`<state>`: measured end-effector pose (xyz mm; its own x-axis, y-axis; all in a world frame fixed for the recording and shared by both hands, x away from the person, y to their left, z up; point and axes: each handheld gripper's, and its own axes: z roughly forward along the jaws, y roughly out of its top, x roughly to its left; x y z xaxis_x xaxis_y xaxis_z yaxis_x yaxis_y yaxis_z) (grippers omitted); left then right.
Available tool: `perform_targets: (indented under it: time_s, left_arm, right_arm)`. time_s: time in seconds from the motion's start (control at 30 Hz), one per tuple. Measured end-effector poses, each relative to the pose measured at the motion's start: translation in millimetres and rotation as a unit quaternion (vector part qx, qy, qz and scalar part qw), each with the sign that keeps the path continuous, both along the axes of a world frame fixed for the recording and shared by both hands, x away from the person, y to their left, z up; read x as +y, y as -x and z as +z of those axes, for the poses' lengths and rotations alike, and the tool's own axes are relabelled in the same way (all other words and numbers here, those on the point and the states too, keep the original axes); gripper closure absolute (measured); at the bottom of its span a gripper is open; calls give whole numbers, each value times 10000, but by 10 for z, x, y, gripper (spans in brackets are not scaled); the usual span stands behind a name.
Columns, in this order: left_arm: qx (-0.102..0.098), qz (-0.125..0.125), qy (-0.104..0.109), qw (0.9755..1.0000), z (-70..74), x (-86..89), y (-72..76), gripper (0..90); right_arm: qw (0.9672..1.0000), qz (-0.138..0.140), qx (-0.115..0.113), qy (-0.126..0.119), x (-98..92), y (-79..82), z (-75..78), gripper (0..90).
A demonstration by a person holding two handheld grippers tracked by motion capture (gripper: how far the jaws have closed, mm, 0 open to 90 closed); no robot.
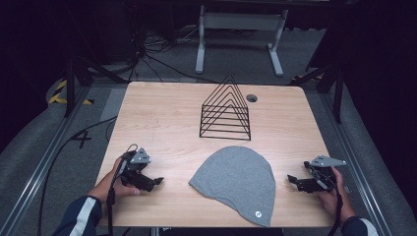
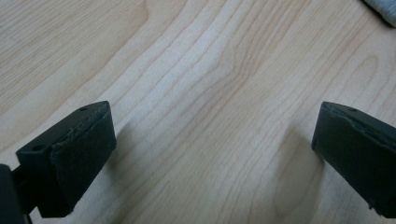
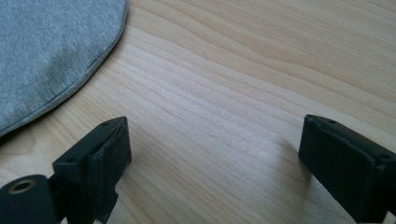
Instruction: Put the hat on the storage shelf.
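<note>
A grey beanie (image 1: 235, 183) lies flat on the wooden table (image 1: 162, 123), near its front edge, with a small round logo at its hem. My left gripper (image 1: 156, 181) rests low over the table to the left of the beanie, open, nothing between its jaws. In the left gripper view, the left gripper (image 2: 212, 158) has bare wood between its jaws and the beanie's edge (image 2: 383, 9) sits at the top right corner. My right gripper (image 1: 291, 179) stands open to the right of the beanie. The right gripper (image 3: 212, 163) sees the beanie (image 3: 46, 51) at its upper left.
A black wire rack (image 1: 226, 110) shaped like a row of triangles stands behind the beanie at the table's middle. A round cable hole (image 1: 252, 98) lies at the back edge. Metal rails run along both sides of the table; a white frame stands on the floor beyond.
</note>
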<state>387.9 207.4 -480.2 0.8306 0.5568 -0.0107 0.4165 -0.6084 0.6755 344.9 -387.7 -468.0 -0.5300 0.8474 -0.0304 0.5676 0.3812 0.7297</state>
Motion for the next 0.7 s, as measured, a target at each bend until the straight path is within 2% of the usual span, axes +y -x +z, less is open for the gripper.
perform_targets:
  time_s: [0.1, 0.17, 0.23, 0.3, 0.4, 0.43, 0.47, 0.5, 0.53, 0.57, 0.6, 0.63, 0.67, 0.7]
  left_arm:
    - [-37, -98, 25, 9999, -5, -29, -39, 2]
    - [6, -57, -13, 10000, 13, -64, -69, 19]
    - [12, -72, -42, 10000, 32, -76, -86, 84]
    - [-42, -104, 62, 9999, 48, -135, -130, 170]
    - [49, -111, 133, 9998, 64, -224, -182, 171]
    - [68, -159, 200, 9997, 77, -248, -194, 218]
    - [89, -196, 243, 9995, 89, -282, -195, 261]
    - [33, -215, 204, 9996, 105, -324, -192, 261]
    - [33, -215, 204, 9996, 105, -324, -192, 270]
    - [-48, -316, 240, 9992, 148, -402, -177, 306]
    - [-164, -389, 257, 9988, 170, -453, -167, 327]
    - [-164, -389, 257, 9988, 170, -453, -167, 343]
    - [-148, -485, 291, 9983, 194, -528, -159, 343]
    - [-167, -645, 282, 9974, 225, -665, -159, 376]
  right_arm:
    - [10000, -15, -4, 2, 1, 3, 0, 93]
    - [10000, -21, -9, 19, -1, 10, -1, 93]
    - [10000, -41, 9, 6, 1, 15, 0, 93]
    - [10000, -73, 2, 18, 4, 20, -1, 93]
    - [10000, -79, 10, 19, 6, 28, 1, 93]
    - [10000, -40, 52, 60, 4, 33, 11, 96]
    - [9999, 38, 110, 80, 5, 42, 24, 126]
    - [9998, 94, 123, 97, -2, 51, 41, 223]
    - [9998, 94, 123, 97, -2, 51, 41, 223]
    - [9998, 118, 138, -11, 18, 60, 92, 420]
    - [9998, 185, 118, -26, 39, 65, 108, 440]
    - [9998, 185, 118, -26, 39, 65, 108, 440]
    - [9996, 258, 96, -116, 83, 71, 129, 504]
    - [9984, 523, -25, -226, 255, 102, 188, 614]
